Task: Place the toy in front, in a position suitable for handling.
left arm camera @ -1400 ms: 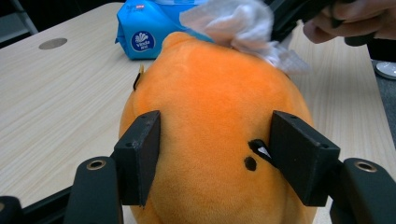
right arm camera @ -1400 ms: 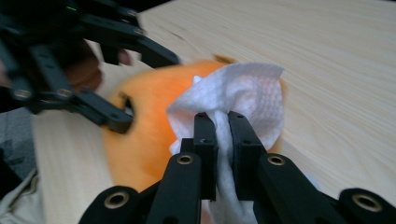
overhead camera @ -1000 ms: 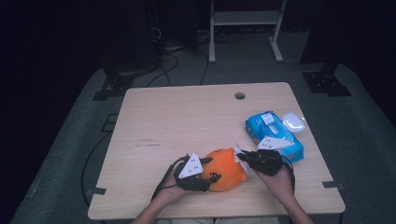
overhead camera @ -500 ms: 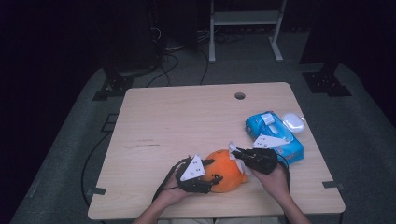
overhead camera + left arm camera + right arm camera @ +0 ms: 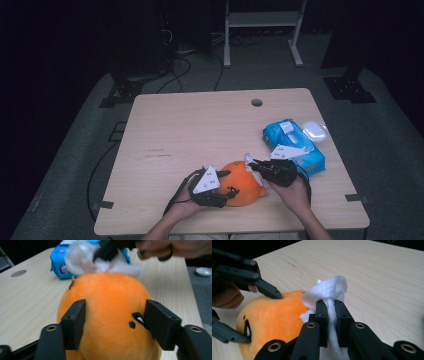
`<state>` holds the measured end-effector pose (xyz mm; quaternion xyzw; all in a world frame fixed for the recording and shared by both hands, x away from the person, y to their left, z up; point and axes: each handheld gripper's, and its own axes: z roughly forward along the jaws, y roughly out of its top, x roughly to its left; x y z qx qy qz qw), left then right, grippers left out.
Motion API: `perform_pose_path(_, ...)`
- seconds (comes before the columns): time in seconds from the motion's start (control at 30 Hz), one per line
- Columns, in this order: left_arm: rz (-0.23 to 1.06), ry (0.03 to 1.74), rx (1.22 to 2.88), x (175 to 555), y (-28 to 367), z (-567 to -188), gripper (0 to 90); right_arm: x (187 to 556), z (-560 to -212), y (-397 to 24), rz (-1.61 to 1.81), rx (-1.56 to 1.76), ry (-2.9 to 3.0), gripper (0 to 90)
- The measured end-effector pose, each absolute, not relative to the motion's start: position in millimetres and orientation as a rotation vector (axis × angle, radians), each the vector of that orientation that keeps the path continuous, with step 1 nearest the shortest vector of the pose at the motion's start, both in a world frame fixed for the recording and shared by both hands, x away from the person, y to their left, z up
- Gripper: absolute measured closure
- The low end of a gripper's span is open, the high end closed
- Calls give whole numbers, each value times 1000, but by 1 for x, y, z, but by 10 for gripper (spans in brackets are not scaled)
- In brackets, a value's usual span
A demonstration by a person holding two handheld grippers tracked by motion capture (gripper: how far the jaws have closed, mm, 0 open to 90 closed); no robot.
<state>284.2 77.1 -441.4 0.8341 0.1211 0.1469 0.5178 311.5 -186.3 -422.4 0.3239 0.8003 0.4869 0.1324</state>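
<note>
Both grippers are engaged: the left gripper point(image 5: 113, 325) is closed around an orange plush toy point(image 5: 243, 183) at the table's point(image 5: 200, 130) near edge, while the right gripper point(image 5: 328, 315) pinches a white wipe point(image 5: 329, 290) against its top. Wiping seems in hand; a steady stroke across the plush is needed next.

- No readable text, brand or number anywhere
- Blue wipes pack point(image 5: 61, 263) carries a round dark-blue label with white lettering, too blurred to make out
</note>
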Motion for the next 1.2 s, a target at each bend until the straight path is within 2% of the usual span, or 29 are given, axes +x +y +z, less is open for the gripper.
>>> perform_pose_path(0.03,333,312,1982,287,79,-439,308,312,-422,-186,1413,940,2322,827)
perform_pose_path(0.07,316,345,1962,289,81,-437,270,310,-423,-186,1412,936,2325,827)
perform_pose_path(0.1,312,389,1952,292,83,-436,167,308,-423,-186,1409,928,2329,829)
perform_pose_path(0.17,279,454,1939,297,88,-437,129,306,-423,-188,1413,920,2337,829)
perform_pose_path(0.23,207,496,1929,302,91,-440,132,304,-423,-189,1413,920,2341,829)
perform_pose_path(0.27,167,479,1933,302,90,-443,216,303,-422,-190,1415,917,2344,829)
perform_pose_path(0.47,238,412,1976,290,82,-442,309,295,-411,-174,1465,845,2359,829)
perform_pose_path(0.63,258,382,1981,286,82,-443,328,296,-407,-173,1457,837,2348,829)
perform_pose_path(0.8,249,354,1984,285,80,-440,319,308,-418,-197,1490,987,2322,830)
perform_pose_path(0.83,242,355,1984,286,80,-438,237,304,-420,-197,1492,978,2344,830)
perform_pose_path(0.87,235,364,1983,287,81,-437,237,304,-420,-197,1492,978,2344,830)
perform_pose_path(0.93,205,426,1955,294,84,-434,120,295,-419,-193,1519,904,2384,831)
perform_pose_path(1.03,167,458,1959,297,86,-437,81,286,-415,-188,1521,831,2414,831)
perform_pose_path(1.1,100,451,1985,298,81,-444,103,283,-414,-184,1520,805,2421,831)
perform_pose_path(1.2,148,424,2005,295,80,-442,297,283,-412,-182,1508,795,2415,831)
